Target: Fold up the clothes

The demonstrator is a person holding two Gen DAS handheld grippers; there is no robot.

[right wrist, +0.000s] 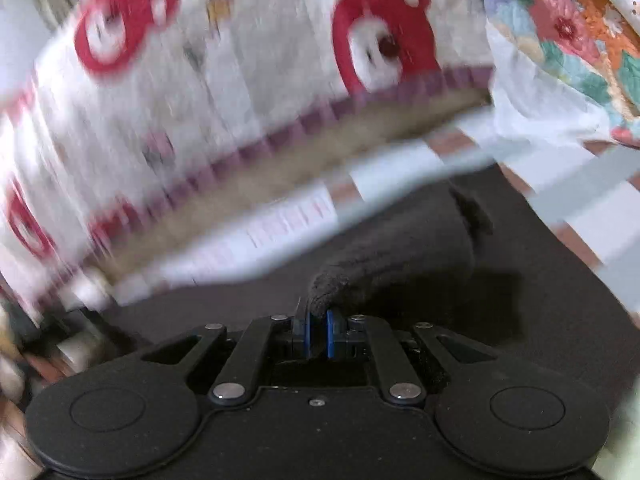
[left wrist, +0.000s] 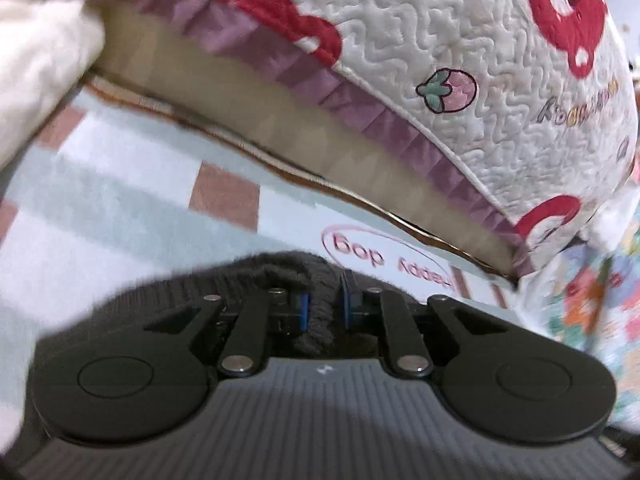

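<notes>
A dark grey knitted garment [left wrist: 256,276] lies on the checked bedsheet [left wrist: 120,208]. My left gripper [left wrist: 323,304] is shut on a bunched fold of it, the knit pinched between the blue pads [left wrist: 303,310]. In the right wrist view the same garment [right wrist: 420,240] spreads across the sheet to the right. My right gripper [right wrist: 319,328] is shut on a raised corner of it, which rises from the blue pads [right wrist: 330,334] as a tented ridge. The rest of the garment is hidden under the grippers.
A white quilted cover with red bear prints and a purple frill [left wrist: 460,60] hangs over the bed's far side, also in the right wrist view [right wrist: 200,80]. A floral quilt [right wrist: 580,32] lies at the right. A white cloth [left wrist: 36,60] is at the upper left.
</notes>
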